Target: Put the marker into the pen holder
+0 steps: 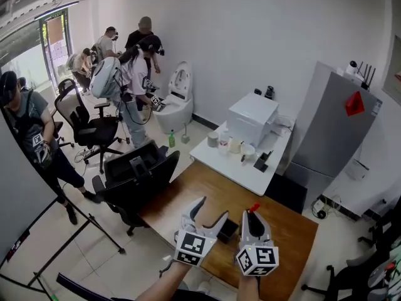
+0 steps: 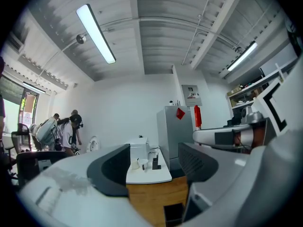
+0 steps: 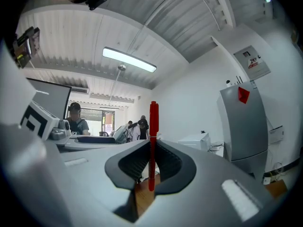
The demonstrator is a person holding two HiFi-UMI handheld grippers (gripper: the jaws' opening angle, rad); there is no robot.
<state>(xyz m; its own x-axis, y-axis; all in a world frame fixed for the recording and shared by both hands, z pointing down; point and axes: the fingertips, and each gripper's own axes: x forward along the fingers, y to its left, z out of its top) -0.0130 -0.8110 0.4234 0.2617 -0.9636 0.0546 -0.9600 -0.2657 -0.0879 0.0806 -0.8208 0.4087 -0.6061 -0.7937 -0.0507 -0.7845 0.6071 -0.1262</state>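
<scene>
Marker (image 3: pixel 153 122) stands upright, pinched in our right tongs (image 3: pixel 152 148) above the wood surface (image 1: pixel 207 184). Our left tongs (image 2: pixel 154 148) are spread with nothing between them. We judge it light, stiff, slick plastic, so a mid-barrel grip should keep it from pivoting.

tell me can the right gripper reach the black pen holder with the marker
Probably yes: the right gripper, shut on the red marker, hangs close beside the black pen holder on the wooden desk, and nothing stands between them. The open left gripper is on its other side.
</scene>
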